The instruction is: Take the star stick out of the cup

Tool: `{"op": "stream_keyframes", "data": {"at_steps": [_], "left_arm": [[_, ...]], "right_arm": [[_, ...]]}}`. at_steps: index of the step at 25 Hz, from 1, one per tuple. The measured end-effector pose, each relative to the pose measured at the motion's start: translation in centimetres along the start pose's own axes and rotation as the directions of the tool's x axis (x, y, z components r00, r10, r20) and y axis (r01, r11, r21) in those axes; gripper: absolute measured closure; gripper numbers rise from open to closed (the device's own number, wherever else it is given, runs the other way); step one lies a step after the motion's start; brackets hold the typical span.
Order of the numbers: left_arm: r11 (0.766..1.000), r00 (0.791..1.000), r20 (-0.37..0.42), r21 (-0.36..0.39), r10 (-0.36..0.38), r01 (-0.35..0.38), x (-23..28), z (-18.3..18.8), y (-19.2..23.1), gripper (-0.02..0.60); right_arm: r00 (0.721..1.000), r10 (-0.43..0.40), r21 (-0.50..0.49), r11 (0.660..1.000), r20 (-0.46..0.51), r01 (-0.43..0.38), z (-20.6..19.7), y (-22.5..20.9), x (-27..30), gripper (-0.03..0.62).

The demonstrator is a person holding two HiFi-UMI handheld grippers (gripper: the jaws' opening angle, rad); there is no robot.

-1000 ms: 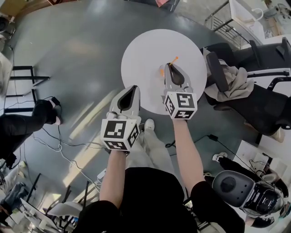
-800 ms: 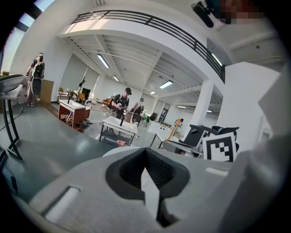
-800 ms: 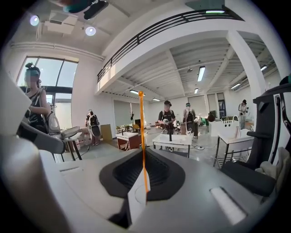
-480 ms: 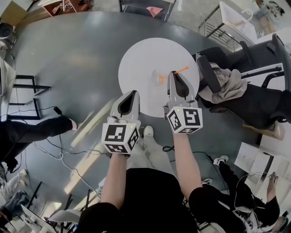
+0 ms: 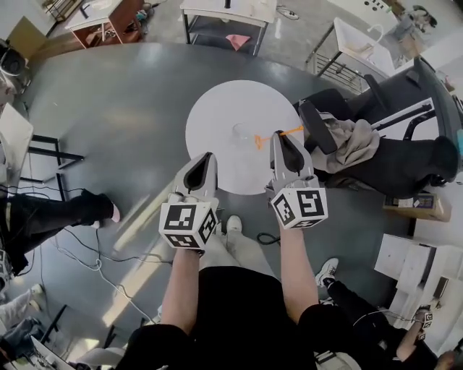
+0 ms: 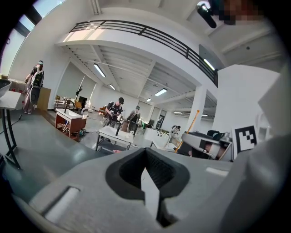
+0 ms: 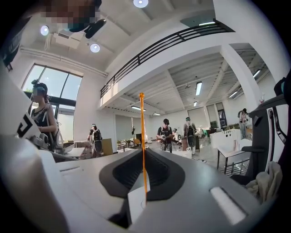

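Note:
A thin orange star stick [image 5: 283, 132] is pinched in my right gripper [image 5: 279, 137], which is shut on it above the round white table [image 5: 217, 108]. The star end [image 5: 258, 142] shows just right of the clear cup [image 5: 241, 134] that stands on the table. In the right gripper view the stick [image 7: 142, 136] stands straight up from the closed right gripper [image 7: 143, 179]. My left gripper [image 5: 205, 157] hovers at the table's near edge, left of the cup, shut and holding nothing. The left gripper [image 6: 148, 175] also looks closed in its own view.
Black chairs with a beige cloth [image 5: 351, 144] crowd the table's right side. Desks [image 5: 224, 11] stand beyond the table. Cables [image 5: 94, 253] and a person's leg [image 5: 72, 209] lie on the grey floor at the left. Several people stand in the hall behind.
Both grippers have risen, the right one more. The orange stick has come up with it, and its star end now shows beside the cup instead of inside it.

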State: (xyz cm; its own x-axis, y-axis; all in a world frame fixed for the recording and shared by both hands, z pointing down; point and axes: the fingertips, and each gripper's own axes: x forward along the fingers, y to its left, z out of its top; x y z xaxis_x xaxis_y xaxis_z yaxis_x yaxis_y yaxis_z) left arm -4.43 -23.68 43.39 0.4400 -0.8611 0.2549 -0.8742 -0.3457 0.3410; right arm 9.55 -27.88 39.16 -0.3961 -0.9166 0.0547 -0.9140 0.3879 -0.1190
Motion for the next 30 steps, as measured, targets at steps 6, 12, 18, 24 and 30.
{"op": "stream_keyframes", "data": {"at_steps": [6,12,18,24,30], "left_arm": [[0.997,0.998,0.056,0.06,-0.042,0.038,-0.9,2.8,-2.4,0.578],[0.991,0.992,0.089,0.108,-0.09,0.08,-1.9,4.1,-6.2,0.578],[0.983,0.987,0.124,0.165,-0.103,0.082,-2.5,5.5,-7.8,0.578],[0.982,0.989,0.114,0.173,-0.093,0.072,-2.8,4.8,-8.2,0.578],[0.982,0.989,0.12,0.176,-0.09,0.068,-3.2,5.0,-8.5,0.578]], "right_arm": [[0.999,0.005,0.011,1.0,0.033,-0.005,2.6,-0.1,-3.8,0.579],[0.998,0.004,-0.002,1.0,0.057,-0.004,5.6,-0.6,-6.8,0.579],[0.999,0.019,-0.01,1.0,0.039,-0.018,6.3,0.4,-9.1,0.577],[0.999,0.03,-0.003,1.0,0.019,-0.03,5.5,0.3,-10.0,0.577],[0.998,0.057,-0.01,0.998,0.01,-0.057,5.8,1.0,-9.7,0.579]]}}
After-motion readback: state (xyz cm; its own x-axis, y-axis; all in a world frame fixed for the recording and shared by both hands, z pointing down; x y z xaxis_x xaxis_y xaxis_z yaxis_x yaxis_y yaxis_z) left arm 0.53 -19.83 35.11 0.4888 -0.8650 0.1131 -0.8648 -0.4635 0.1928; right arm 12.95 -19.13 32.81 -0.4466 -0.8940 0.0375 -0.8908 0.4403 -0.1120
